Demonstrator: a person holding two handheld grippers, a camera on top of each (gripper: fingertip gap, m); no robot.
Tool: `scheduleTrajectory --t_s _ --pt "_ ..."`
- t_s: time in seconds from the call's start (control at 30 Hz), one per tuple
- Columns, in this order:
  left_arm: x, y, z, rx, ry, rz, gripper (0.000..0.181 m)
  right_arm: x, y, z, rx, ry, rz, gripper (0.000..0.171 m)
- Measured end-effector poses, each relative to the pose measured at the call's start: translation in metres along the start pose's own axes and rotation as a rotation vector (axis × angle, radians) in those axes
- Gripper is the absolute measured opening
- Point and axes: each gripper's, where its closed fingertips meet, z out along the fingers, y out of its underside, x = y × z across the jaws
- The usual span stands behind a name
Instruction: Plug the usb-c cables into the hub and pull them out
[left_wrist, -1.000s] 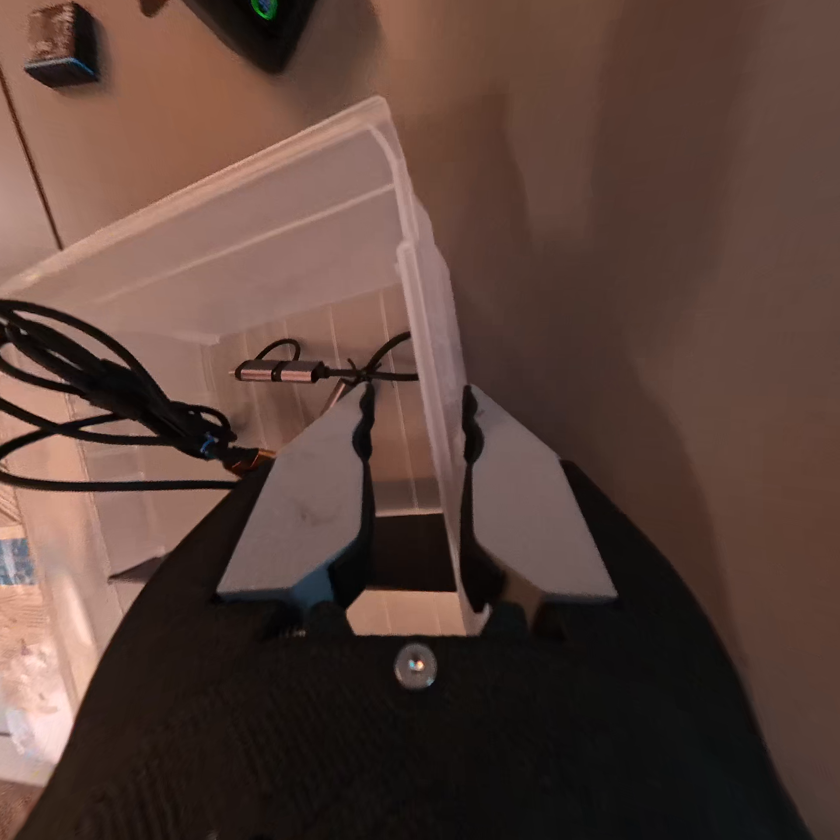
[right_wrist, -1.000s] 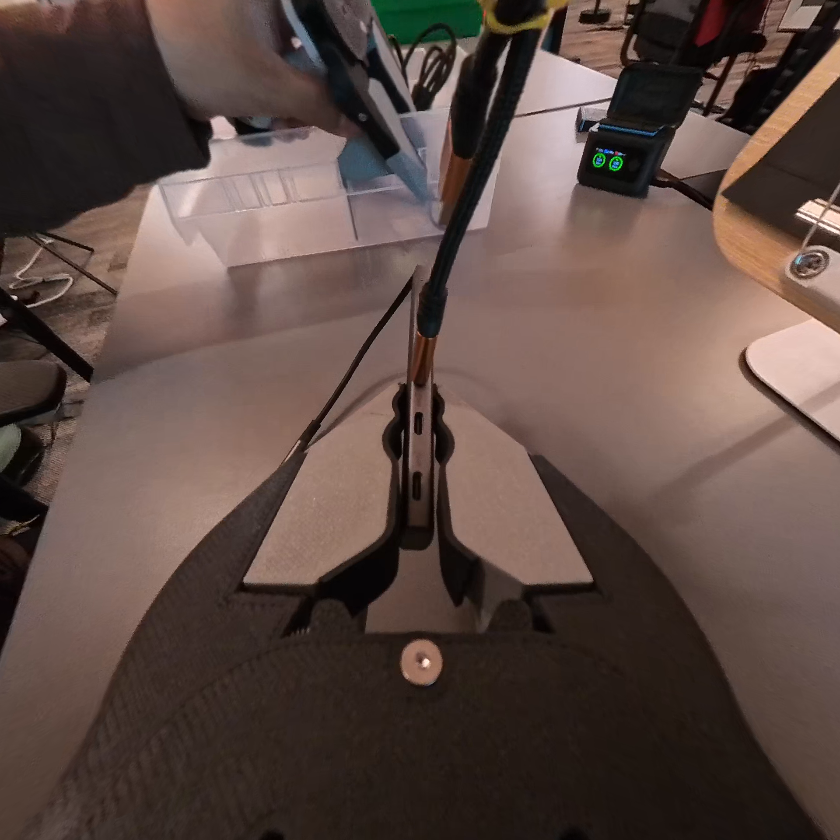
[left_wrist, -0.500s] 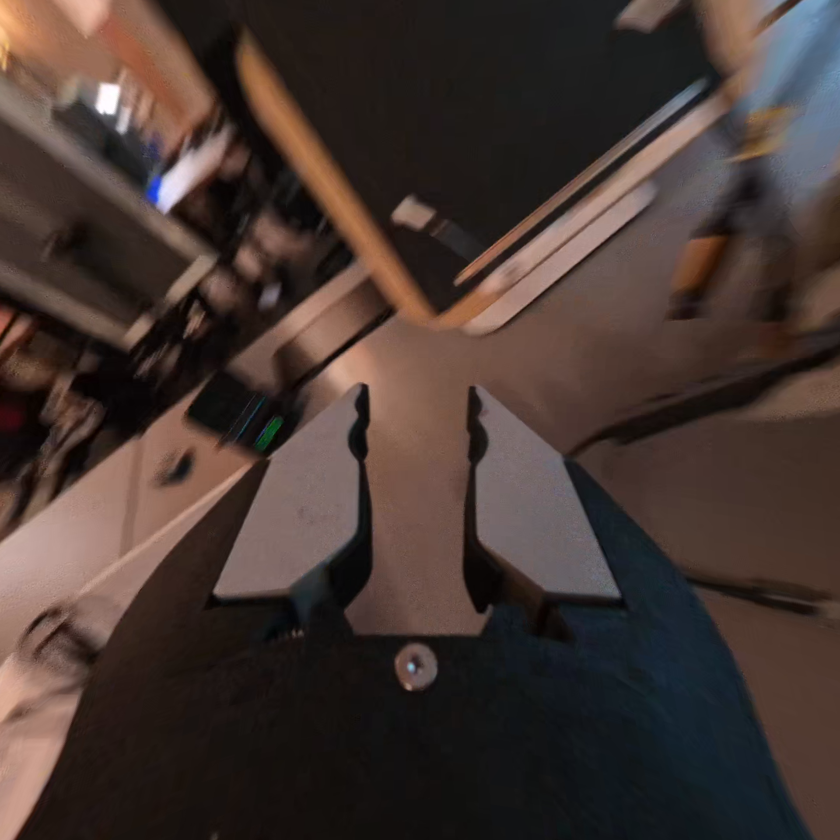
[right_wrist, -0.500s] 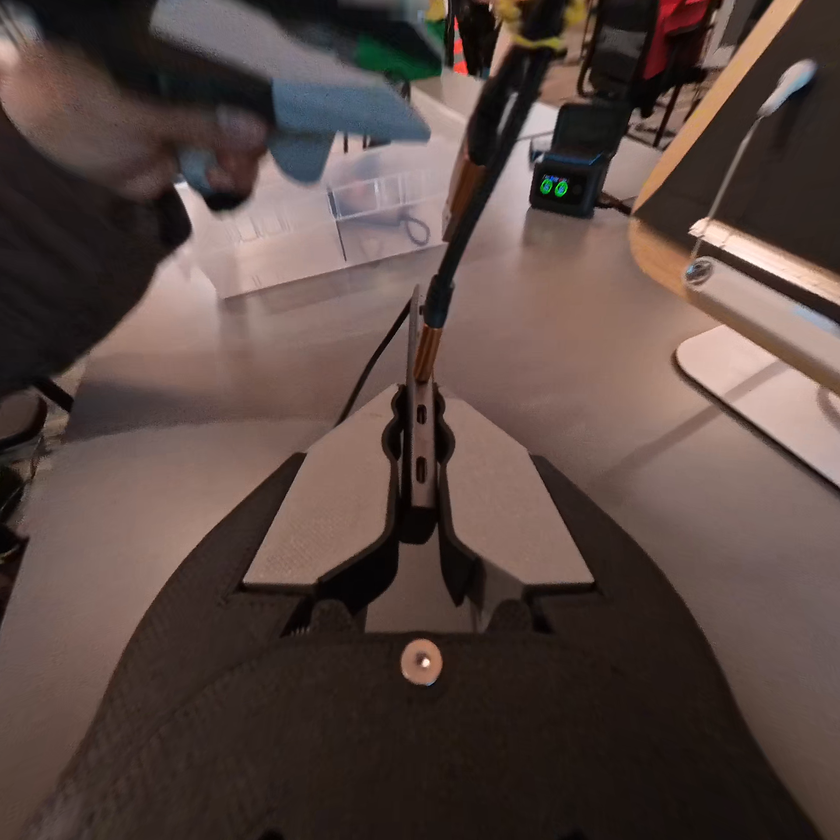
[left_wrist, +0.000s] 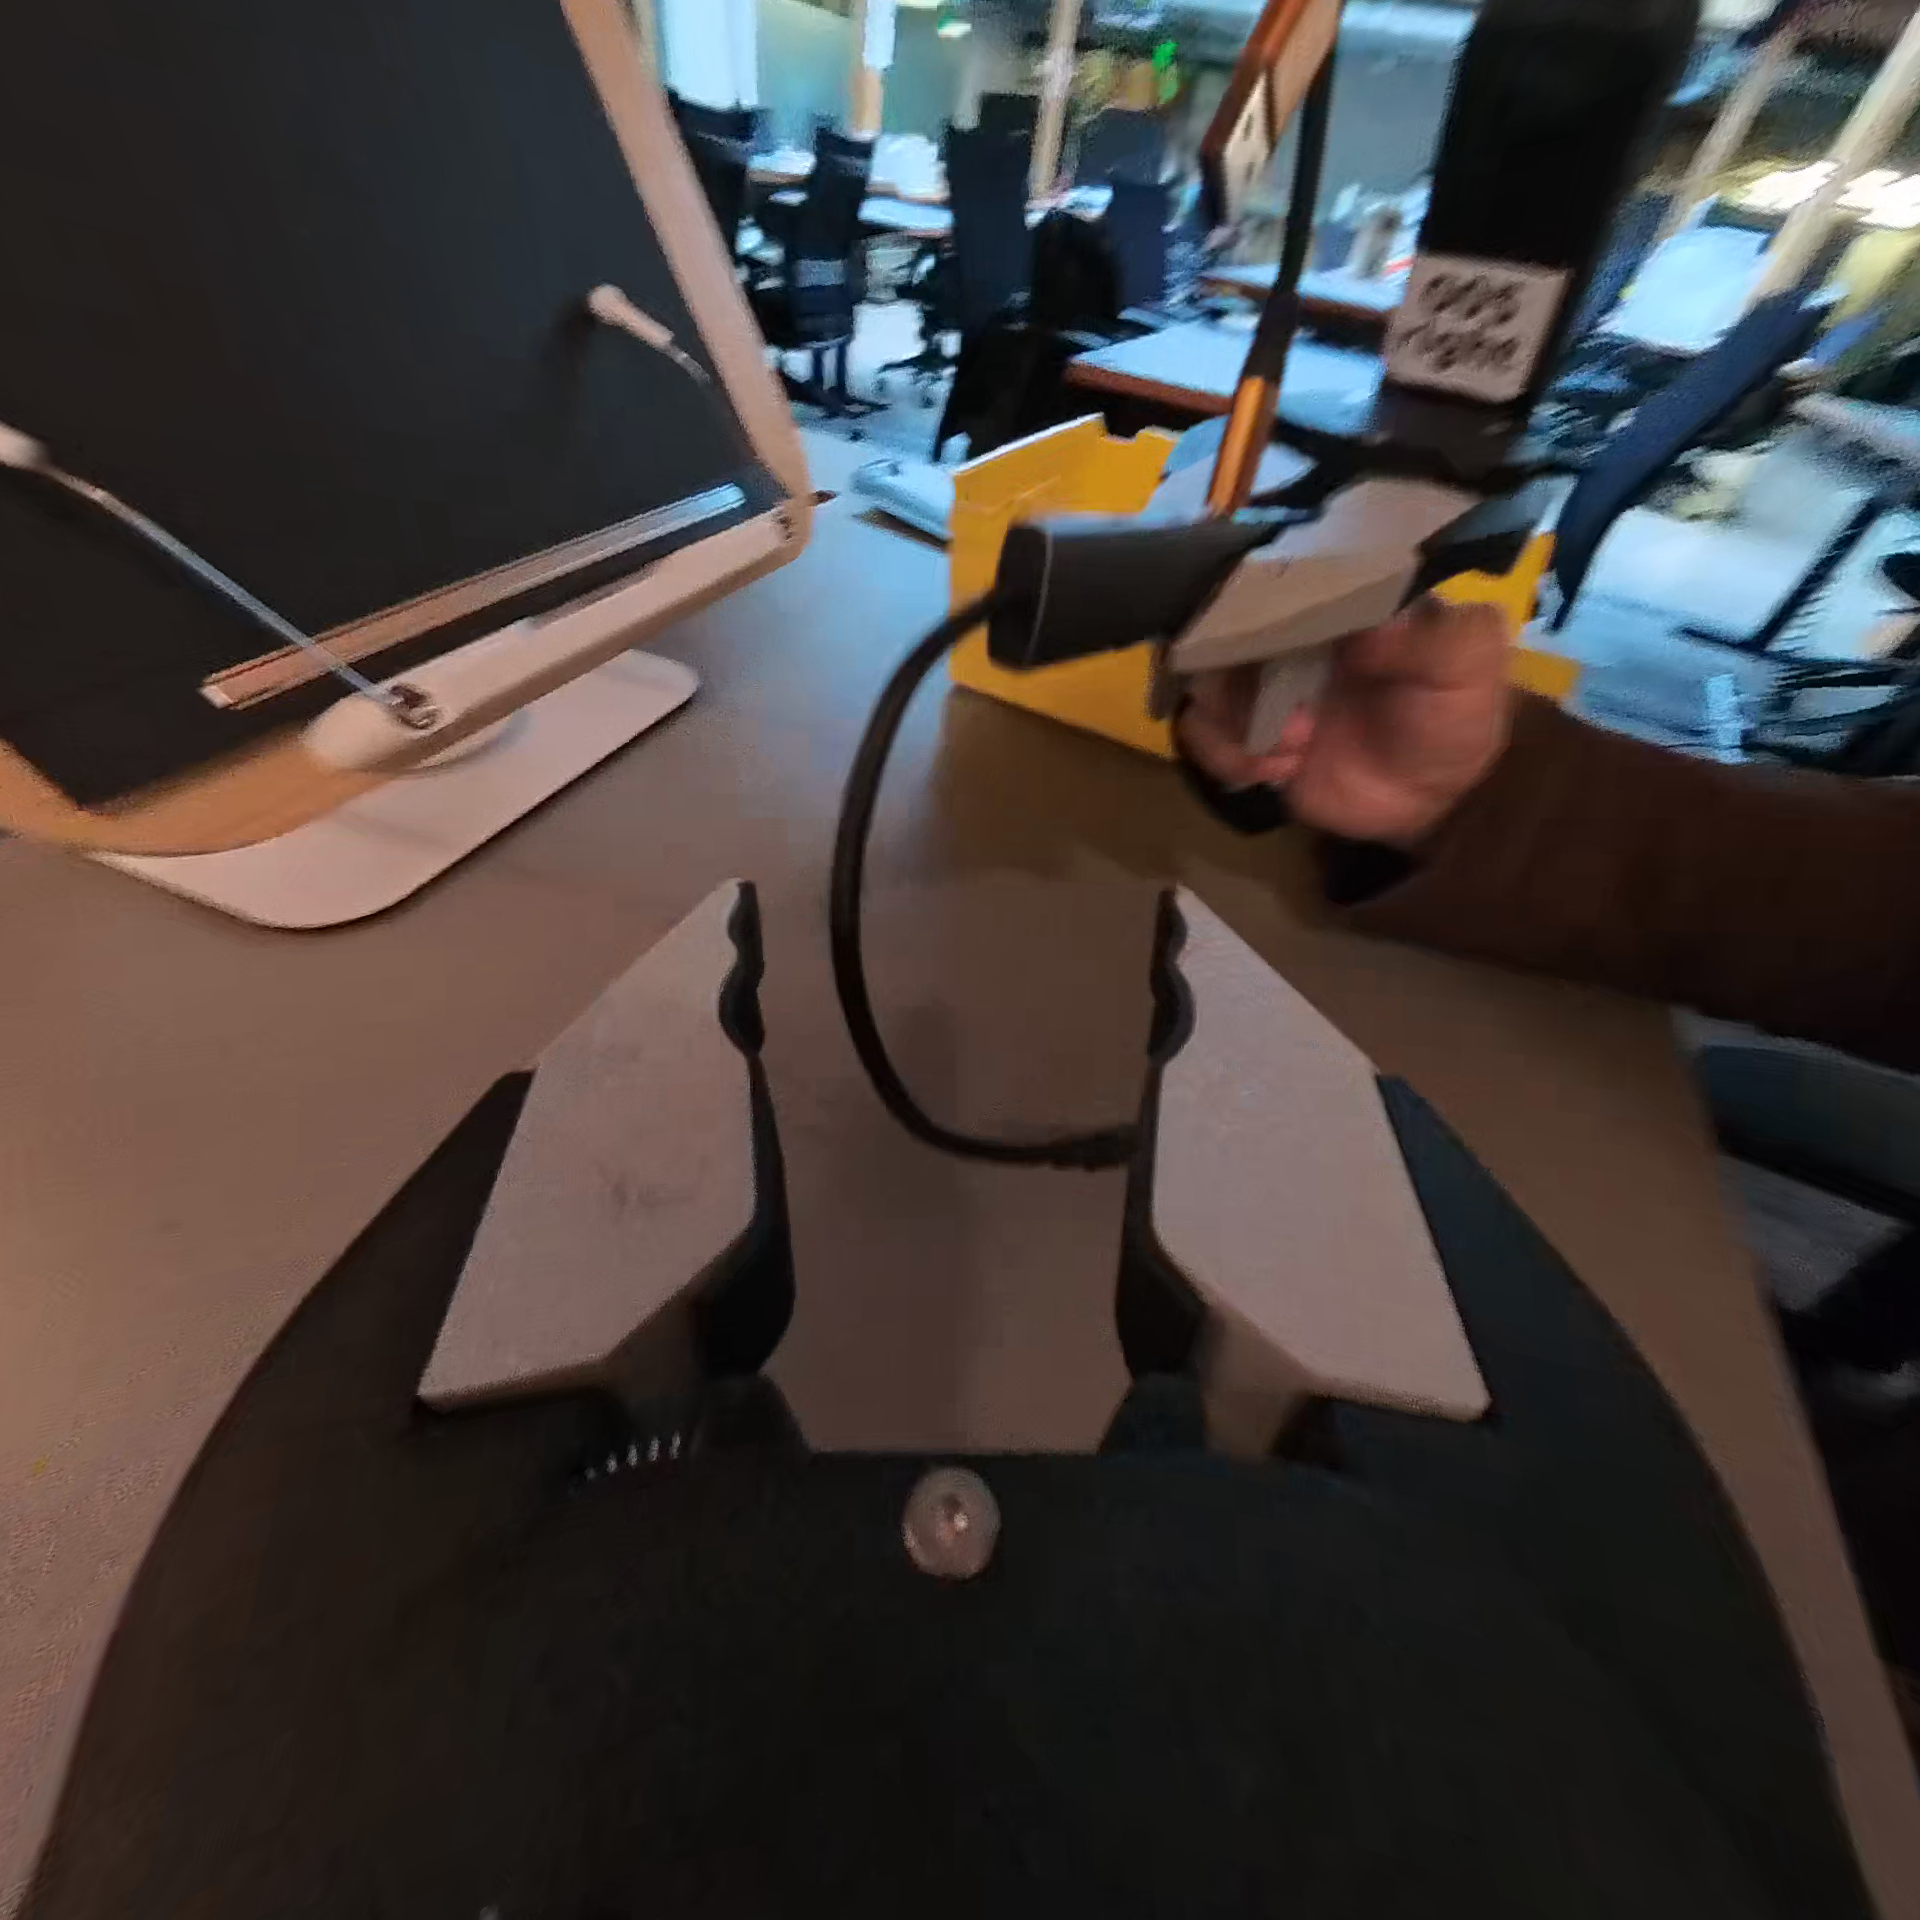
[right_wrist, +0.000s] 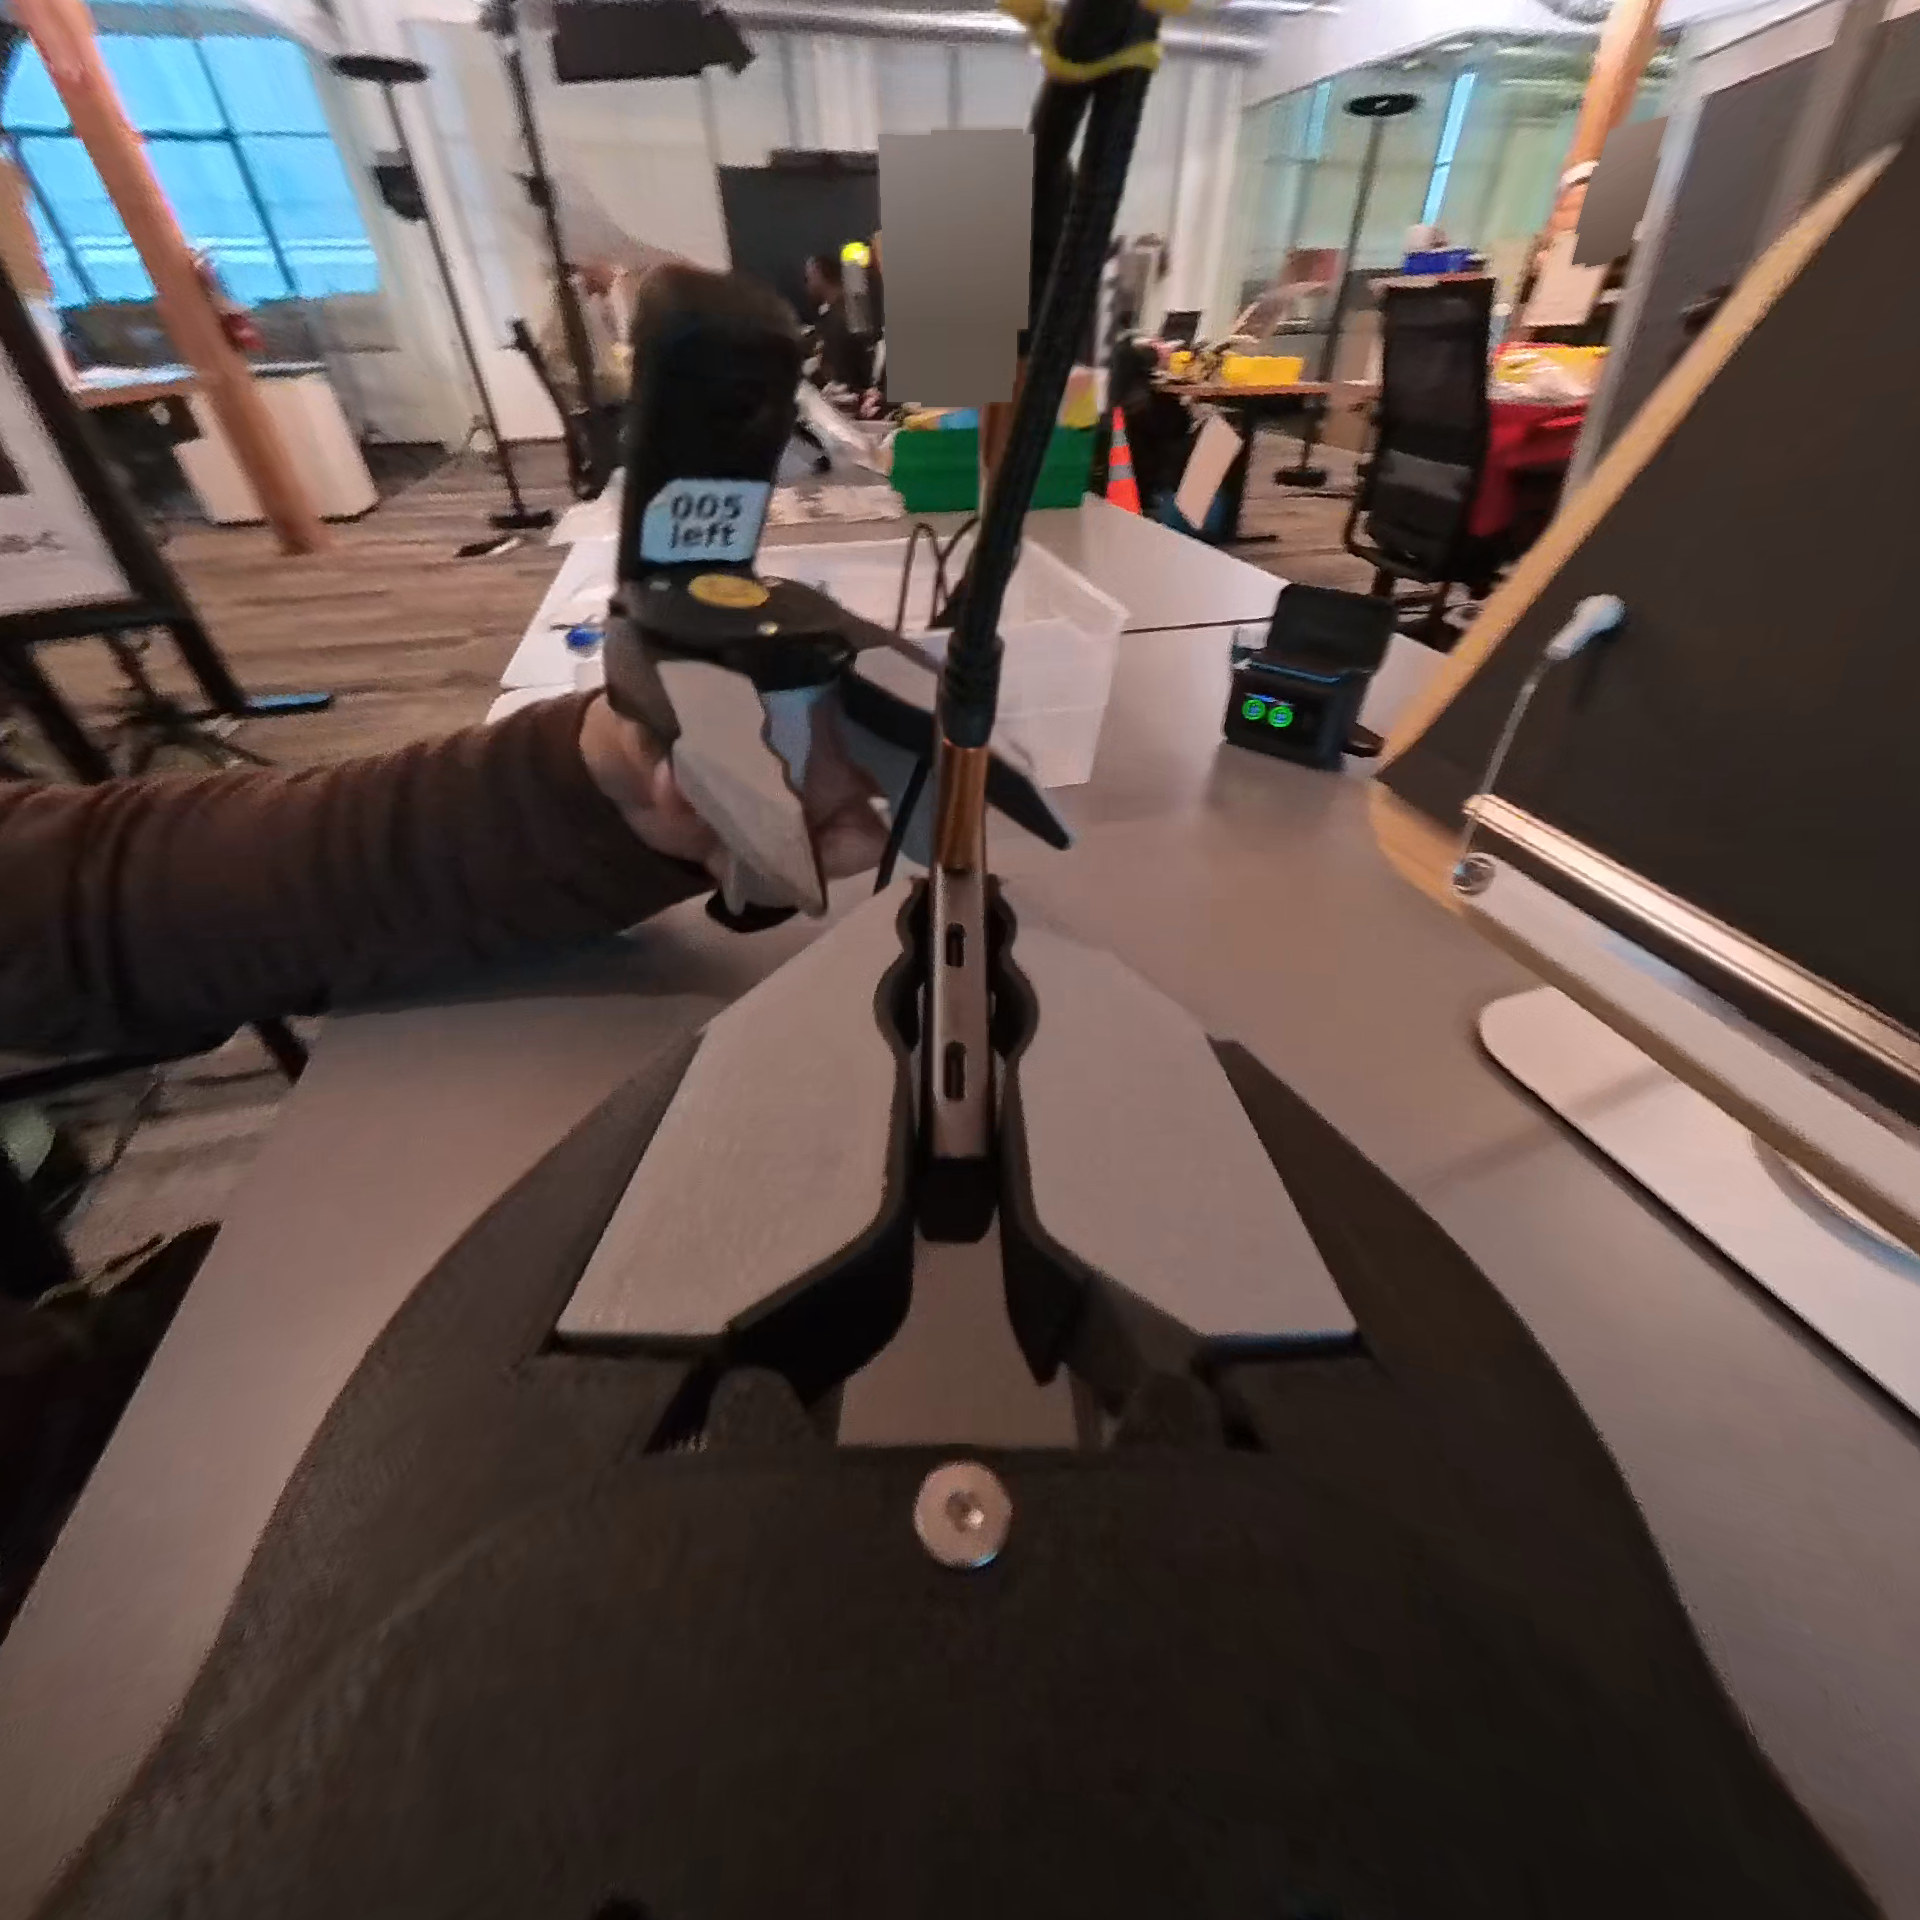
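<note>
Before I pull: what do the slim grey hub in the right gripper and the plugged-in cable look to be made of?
The slim grey hub looks like brushed or anodised metal: satin sheen, crisp port cutouts. The black cable seems braided fabric, from its woven texture; its copper-coloured plug shell is glossy, probably metal. The right gripper is clamped on the hub; its fingers look like matte grey plastic.

Daylight comes from far windows (right_wrist: 197, 197); the table (left_wrist: 312, 1091) is dim, edges bend, the background is blurred.
</note>
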Motion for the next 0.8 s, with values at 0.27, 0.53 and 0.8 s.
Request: scheduleTrajectory --t_s 0.27,0.53,0.8 --pt "0.04 -0.009 -0.006 0.102 0.234 0.029 0.02 -0.032 0.028 0.021 -0.089 -0.188 -0.008 0.006" --pt "0.054 -0.008 -0.007 0.121 0.327 0.009 0.01 -0.044 0.027 0.023 -0.082 -0.264 0.021 0.006" --pt "0.058 0.002 -0.008 0.048 0.342 0.146 0.007 -0.046 0.035 0.027 -0.142 -0.263 -0.002 0.011"
